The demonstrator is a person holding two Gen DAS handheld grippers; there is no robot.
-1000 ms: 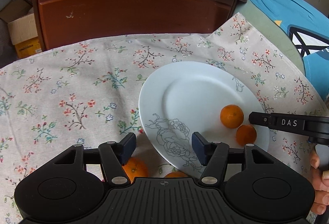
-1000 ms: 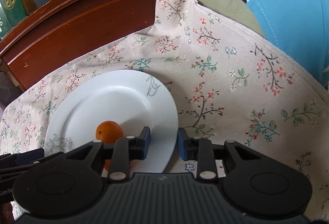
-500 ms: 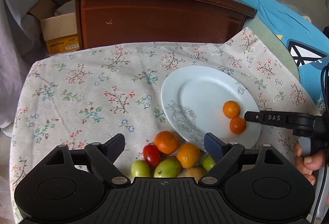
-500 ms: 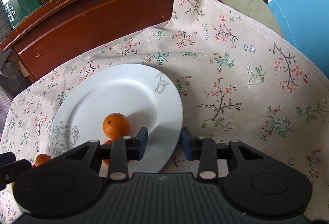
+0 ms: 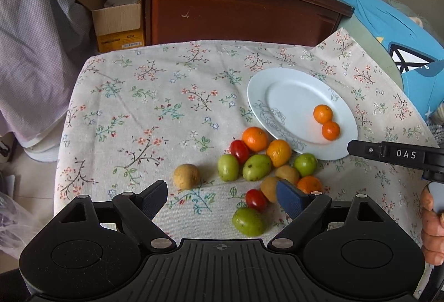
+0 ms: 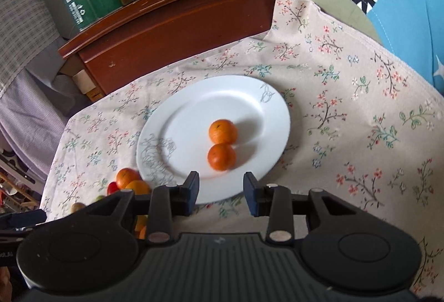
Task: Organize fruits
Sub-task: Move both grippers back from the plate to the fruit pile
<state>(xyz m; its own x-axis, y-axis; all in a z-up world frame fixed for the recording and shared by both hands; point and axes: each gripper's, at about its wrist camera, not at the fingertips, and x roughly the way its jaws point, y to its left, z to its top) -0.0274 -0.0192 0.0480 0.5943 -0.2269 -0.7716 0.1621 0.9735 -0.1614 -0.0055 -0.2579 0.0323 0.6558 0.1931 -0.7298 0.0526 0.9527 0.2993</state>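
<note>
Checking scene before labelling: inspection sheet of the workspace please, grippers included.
Surface: floral tablecloth covers the table.
Job's things: white plate holds two oranges; loose fruit pile of oranges, green, red and brown fruit lies on the cloth beside the plate.
Clutter: nothing seen on the cloth.
Grippers: left gripper wide open, empty, above the pile; right gripper slightly open, empty, at the plate's near rim.
Cables: nothing seen.
Surroundings: wooden cabinet with boxes on top, cardboard box, blue fabric.
</note>
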